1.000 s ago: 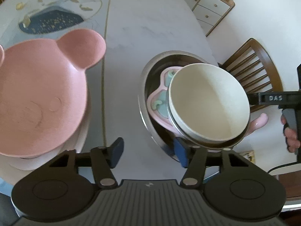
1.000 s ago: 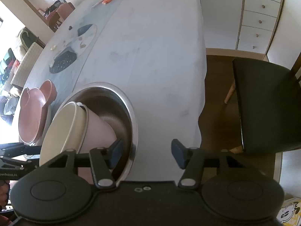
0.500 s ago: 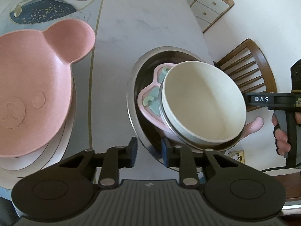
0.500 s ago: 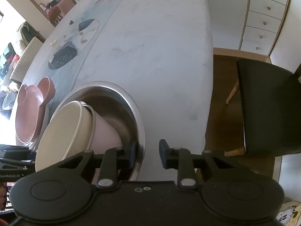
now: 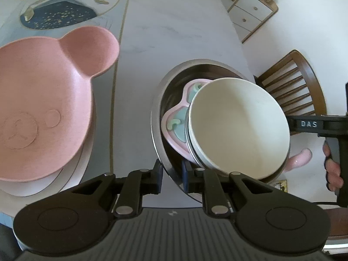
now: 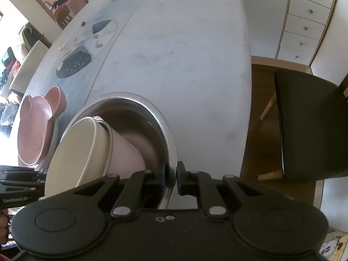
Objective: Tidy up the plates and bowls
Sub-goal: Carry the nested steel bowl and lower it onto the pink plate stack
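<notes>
Steel basin (image 5: 158,100) on the desk (image 5: 174,21), gripped at opposite rims by left hand-held gripper (image 5: 171,174), jaws closing, and right hand-held gripper (image 6: 171,176); likely rigid, slippery, load-heavy.

The cream bowl (image 5: 237,128) hides most of the pink tray (image 5: 174,128), and the bear plate (image 5: 43,100) runs off the left edge.

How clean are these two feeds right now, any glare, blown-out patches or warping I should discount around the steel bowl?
Left wrist view: sharp and evenly lit, soft glare along the steel bowl rim, the table edges bowed by the fisheye. Right wrist view: the window side at far left is blown out, washing the pink plate; the cream bowl looks stretched near the frame edge.
</notes>
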Tool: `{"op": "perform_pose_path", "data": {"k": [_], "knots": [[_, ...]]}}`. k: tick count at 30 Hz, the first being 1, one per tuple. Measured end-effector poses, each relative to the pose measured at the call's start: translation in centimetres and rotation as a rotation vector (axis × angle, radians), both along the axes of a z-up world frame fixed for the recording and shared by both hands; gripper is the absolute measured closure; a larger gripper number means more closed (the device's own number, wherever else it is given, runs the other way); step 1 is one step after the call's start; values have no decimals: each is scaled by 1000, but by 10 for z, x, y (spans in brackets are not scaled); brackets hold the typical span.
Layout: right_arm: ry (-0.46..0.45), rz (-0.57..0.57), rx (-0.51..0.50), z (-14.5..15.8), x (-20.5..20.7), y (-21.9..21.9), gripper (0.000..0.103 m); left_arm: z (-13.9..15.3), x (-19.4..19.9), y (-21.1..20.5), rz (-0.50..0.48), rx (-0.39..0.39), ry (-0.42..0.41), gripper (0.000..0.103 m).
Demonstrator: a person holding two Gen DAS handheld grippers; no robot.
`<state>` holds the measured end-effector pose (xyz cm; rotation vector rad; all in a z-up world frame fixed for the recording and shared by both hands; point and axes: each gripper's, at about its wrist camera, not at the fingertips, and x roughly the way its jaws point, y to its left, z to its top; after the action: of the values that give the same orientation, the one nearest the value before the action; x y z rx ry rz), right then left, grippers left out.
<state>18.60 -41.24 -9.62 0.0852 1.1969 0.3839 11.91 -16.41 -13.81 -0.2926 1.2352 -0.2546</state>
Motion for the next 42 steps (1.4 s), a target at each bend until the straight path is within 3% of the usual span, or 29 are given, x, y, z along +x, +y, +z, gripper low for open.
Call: {"op": "perform_pose_path", "data": {"k": [6, 18, 27, 42], "knots": [[-25, -4, -4, 12, -6, 8, 93, 10, -2, 5, 13, 17, -27, 87], [-81, -74, 31, 62, -17, 28, 94, 57, -3, 29, 22, 9, -121, 88], [-89, -80, 53, 74, -25, 83, 93, 83, 3, 92, -2, 49, -147, 88], [-79, -109, 83, 61, -34, 189, 93, 85, 7, 195, -46, 94, -152, 88]]}}
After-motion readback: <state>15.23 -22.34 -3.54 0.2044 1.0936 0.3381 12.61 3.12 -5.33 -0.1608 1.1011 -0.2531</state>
